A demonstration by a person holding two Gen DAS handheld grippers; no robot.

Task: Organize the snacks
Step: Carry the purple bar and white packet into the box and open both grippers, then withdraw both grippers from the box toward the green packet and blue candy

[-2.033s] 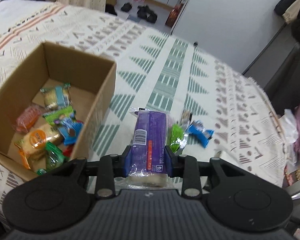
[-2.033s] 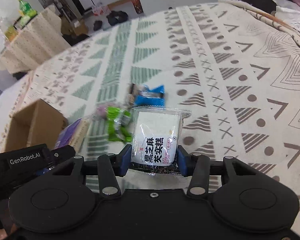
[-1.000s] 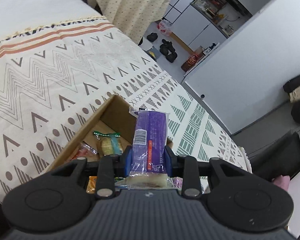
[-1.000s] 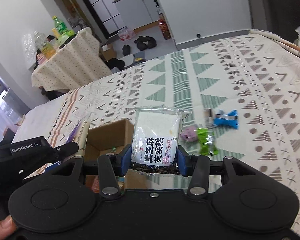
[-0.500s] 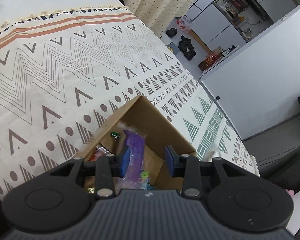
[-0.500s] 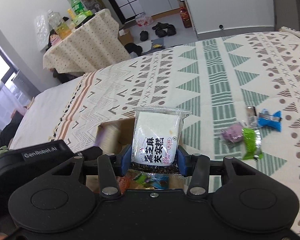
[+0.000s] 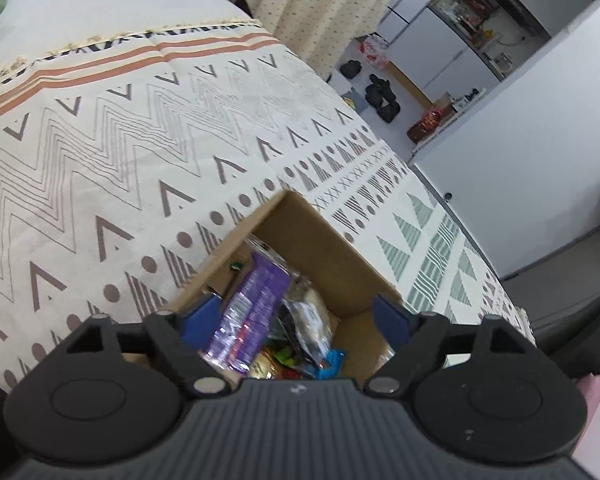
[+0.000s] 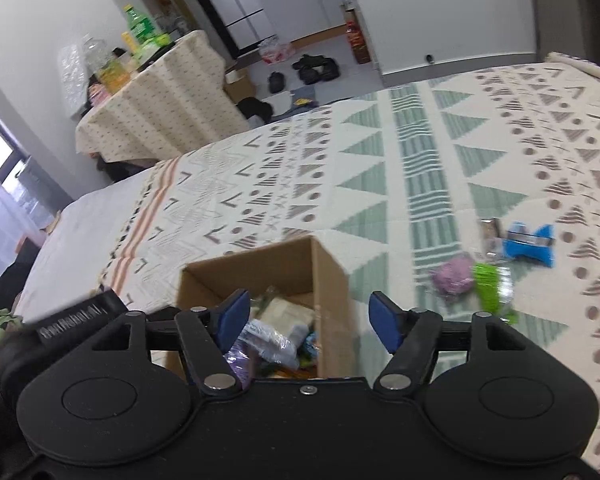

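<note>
An open cardboard box (image 7: 332, 256) sits on the patterned bedspread and also shows in the right wrist view (image 8: 324, 272). My left gripper (image 7: 296, 318) hangs open and empty over it. The purple snack pack (image 7: 252, 304) lies inside among other wrapped snacks. My right gripper (image 8: 306, 318) is also open and empty above the box. The white snack pack (image 8: 282, 316) lies inside. On the bedspread to the right lie a blue packet (image 8: 530, 242), a green packet (image 8: 492, 286), a purple-pink snack (image 8: 452, 276) and a small dark packet (image 8: 490, 230).
The bed's far edge drops to a floor with shoes (image 8: 316, 68). A draped table with bottles (image 8: 156, 92) stands beyond the bed. The left gripper's body (image 8: 60, 328) sits at the left of the right wrist view. A white wall (image 7: 540, 128) rises to the right.
Both grippers have opened. The purple pack left the left gripper and the white pack left the right one. Both now lie in the box.
</note>
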